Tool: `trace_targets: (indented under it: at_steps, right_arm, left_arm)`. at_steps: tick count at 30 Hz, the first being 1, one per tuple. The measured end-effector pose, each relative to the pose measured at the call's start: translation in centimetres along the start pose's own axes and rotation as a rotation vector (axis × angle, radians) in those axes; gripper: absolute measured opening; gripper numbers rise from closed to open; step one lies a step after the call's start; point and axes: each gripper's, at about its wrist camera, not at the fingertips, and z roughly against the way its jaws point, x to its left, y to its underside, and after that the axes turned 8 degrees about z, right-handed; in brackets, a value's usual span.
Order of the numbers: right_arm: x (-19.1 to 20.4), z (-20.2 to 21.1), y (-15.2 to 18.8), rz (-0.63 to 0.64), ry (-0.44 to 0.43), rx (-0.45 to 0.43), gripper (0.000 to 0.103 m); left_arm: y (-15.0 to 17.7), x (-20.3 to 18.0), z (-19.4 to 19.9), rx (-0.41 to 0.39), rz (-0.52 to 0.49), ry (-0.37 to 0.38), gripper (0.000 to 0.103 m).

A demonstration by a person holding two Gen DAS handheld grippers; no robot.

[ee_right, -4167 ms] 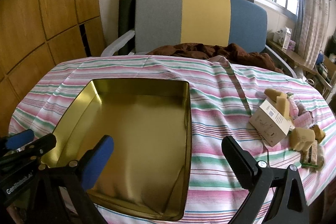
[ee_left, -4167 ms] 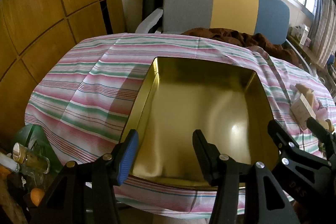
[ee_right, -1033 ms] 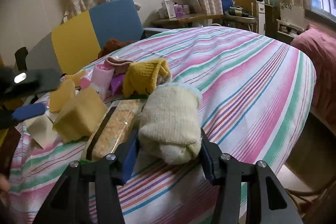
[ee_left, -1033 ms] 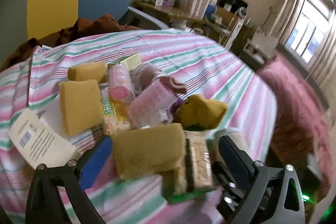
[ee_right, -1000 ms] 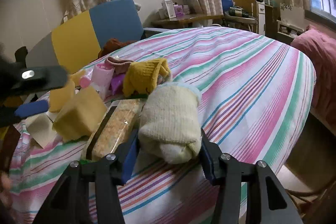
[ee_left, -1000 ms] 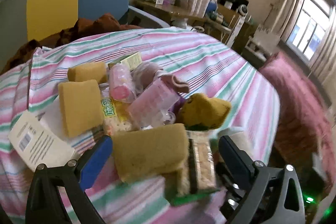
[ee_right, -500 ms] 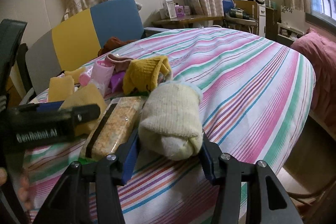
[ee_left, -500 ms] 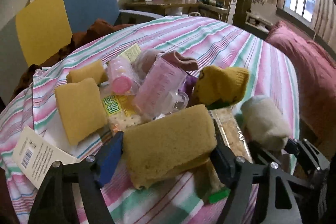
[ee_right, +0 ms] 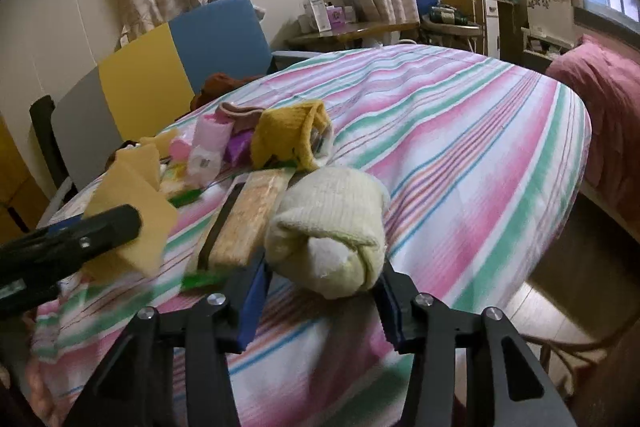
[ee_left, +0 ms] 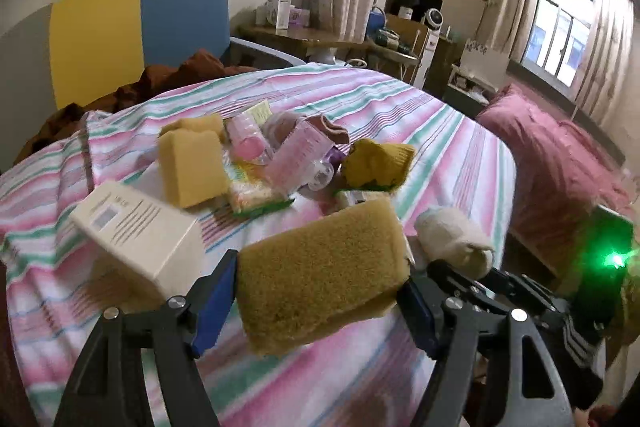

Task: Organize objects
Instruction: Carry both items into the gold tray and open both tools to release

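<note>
Left wrist view: left claw (ee_left: 320, 293) clamped on a tan sponge (ee_left: 320, 273), raised off the striped desk (ee_left: 448, 143); white box (ee_left: 138, 239) just left of it, pile of sponges, pink bottles and a mustard sock (ee_left: 378, 163) beyond. Right wrist view: right claw (ee_right: 320, 291) grips a cream sock roll (ee_right: 328, 227), cracker pack (ee_right: 246, 219) beside it on the desk.
</note>
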Motion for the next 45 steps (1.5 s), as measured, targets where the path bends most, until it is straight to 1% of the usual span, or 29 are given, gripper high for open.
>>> trace_targets:
  at_steps: [3, 6, 12, 17, 22, 27, 30, 31, 33, 34, 36, 40, 42, 44, 45]
  right_arm:
    - [0.5, 0.9, 0.2, 0.002, -0.016, 0.012, 0.049]
    - [1.3, 2.1, 0.3, 0.027, -0.020, 0.003, 0.049]
    - [3.3, 4.7, 0.2, 0.065, -0.059, -0.028, 0.049]
    - [6.3, 6.8, 0.1, 0.125, -0.125, -0.055, 0.049]
    - [10.7, 8.5, 0.4, 0.222, -0.231, -0.064, 0.049]
    - [16.0, 10.1, 1.2, 0.329, -0.378, -0.062, 0.049]
    - [19.6, 11.1, 2.0, 0.402, -0.473, -0.060, 0.049]
    - [21.1, 11.4, 2.3, 0.433, -0.509, -0.059, 0.049]
    - [23.3, 11.9, 2.7, 0.470, -0.565, -0.052, 0.049]
    - [24.4, 12.1, 2.9, 0.486, -0.586, -0.050, 0.049]
    - [27.0, 12.6, 3.3, 0.535, -0.640, -0.042, 0.049]
    - [32.3, 12.6, 4.3, 0.615, -0.736, 0.009, 0.049]
    - [34.4, 12.5, 4.7, 0.642, -0.763, 0.028, 0.049]
    - [36.8, 12.2, 5.3, 0.667, -0.787, 0.058, 0.049]
    - [37.8, 12.1, 5.7, 0.670, -0.803, 0.071, 0.049]
  left_arm:
    - [0.9, 0.7, 1.6, -0.003, 0.032, 0.012, 0.075]
    - [1.7, 1.3, 3.5, -0.019, 0.036, 0.014, 0.075]
    - [2.8, 2.8, 8.5, -0.093, 0.019, -0.005, 0.075]
    - [4.2, 5.0, 12.5, -0.151, 0.041, -0.043, 0.075]
    - [5.6, 7.7, 16.1, -0.193, 0.111, -0.073, 0.075]
    - [7.0, 11.0, 20.0, -0.238, 0.164, -0.146, 0.075]
    - [7.8, 13.5, 22.2, -0.265, 0.197, -0.213, 0.075]
    - [8.2, 14.8, 23.1, -0.272, 0.222, -0.243, 0.075]
    - [8.9, 16.6, 24.3, -0.279, 0.256, -0.275, 0.075]
    - [9.4, 18.0, 25.2, -0.285, 0.281, -0.309, 0.075]
    - [10.1, 19.7, 26.2, -0.284, 0.313, -0.351, 0.075]
    - [11.7, 24.5, 28.1, -0.267, 0.404, -0.439, 0.075]
    - [12.3, 26.3, 28.7, -0.261, 0.439, -0.458, 0.075]
    - [13.1, 28.1, 29.1, -0.238, 0.471, -0.483, 0.075]
    - [13.5, 28.9, 29.4, -0.241, 0.481, -0.496, 0.075]
